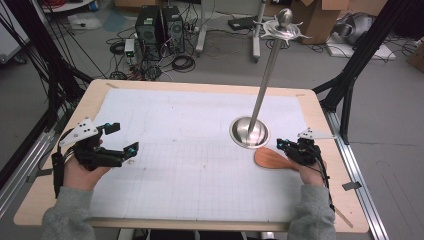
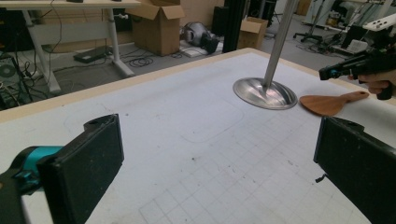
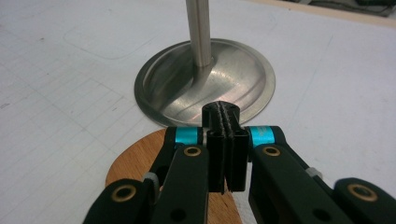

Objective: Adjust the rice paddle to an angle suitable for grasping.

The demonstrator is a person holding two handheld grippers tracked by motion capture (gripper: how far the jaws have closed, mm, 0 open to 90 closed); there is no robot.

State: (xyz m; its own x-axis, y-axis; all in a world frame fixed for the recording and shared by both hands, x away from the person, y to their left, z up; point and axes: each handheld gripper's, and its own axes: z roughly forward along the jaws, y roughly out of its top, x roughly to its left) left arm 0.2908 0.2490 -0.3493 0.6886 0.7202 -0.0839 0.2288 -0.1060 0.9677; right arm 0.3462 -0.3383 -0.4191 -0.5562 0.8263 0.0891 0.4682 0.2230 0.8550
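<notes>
Right gripper [image 1: 281,144] sits low over the near right part of the table [image 1: 50,175], its black jaws pressed flat together with nothing caught between them. In the right gripper view the closed jaws hover just above the flat wooden spatula [image 3: 140,161], and I cannot tell whether they touch it. That reddish-brown spatula [image 1: 270,158] lies on the white gridded mat [image 1: 190,150], its rounded blade just beside the round base [image 1: 249,132] of a tall polished metal stand [image 1: 267,75], its handle running back under the person's right hand [image 1: 311,172]. The stand's pole rises from the base to a winged top with a ball finial [image 1: 285,17].

Over on the left side, the left gripper [image 1: 122,137] is held clear of the mat with its jaws spread wide and empty; in the left gripper view the two black pads [image 2: 95,158] stand far apart with bare mat between them. It is well apart from the spatula and the stand.
</notes>
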